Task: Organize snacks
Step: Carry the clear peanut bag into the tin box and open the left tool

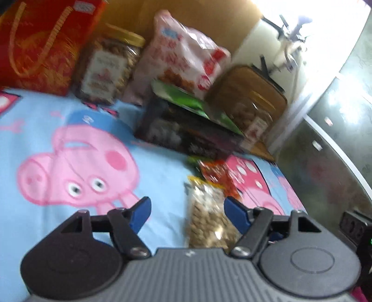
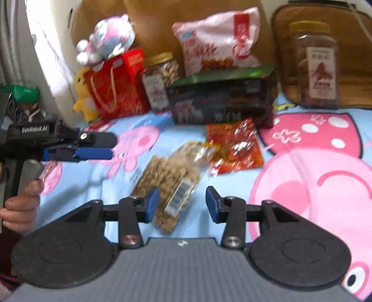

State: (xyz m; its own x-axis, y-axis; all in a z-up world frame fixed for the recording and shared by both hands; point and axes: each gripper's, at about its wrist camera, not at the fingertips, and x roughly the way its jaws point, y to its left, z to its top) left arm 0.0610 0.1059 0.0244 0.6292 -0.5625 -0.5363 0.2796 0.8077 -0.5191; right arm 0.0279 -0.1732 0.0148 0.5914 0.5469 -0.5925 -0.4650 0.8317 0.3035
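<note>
A home, most likely a bedroom: a bed sheet (image 2: pixel 302 162) with pink cartoon pigs (very big ones), and soft toys (image 2: pixel 107 39) by the wall.

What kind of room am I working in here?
Probably a bedroom at home, with the snacks laid out on a bed. A cartoon-pig sheet covers the soft surface, plush toys sit by the gift bag, and a padded headboard seems to stand behind.

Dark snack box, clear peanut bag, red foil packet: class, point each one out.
Dark snack box (image 2: pixel 220 104), right wrist view, front face.
Clear peanut bag (image 2: pixel 169 176), right wrist view, middle.
Red foil packet (image 2: pixel 234 146), right wrist view, centre.
</note>
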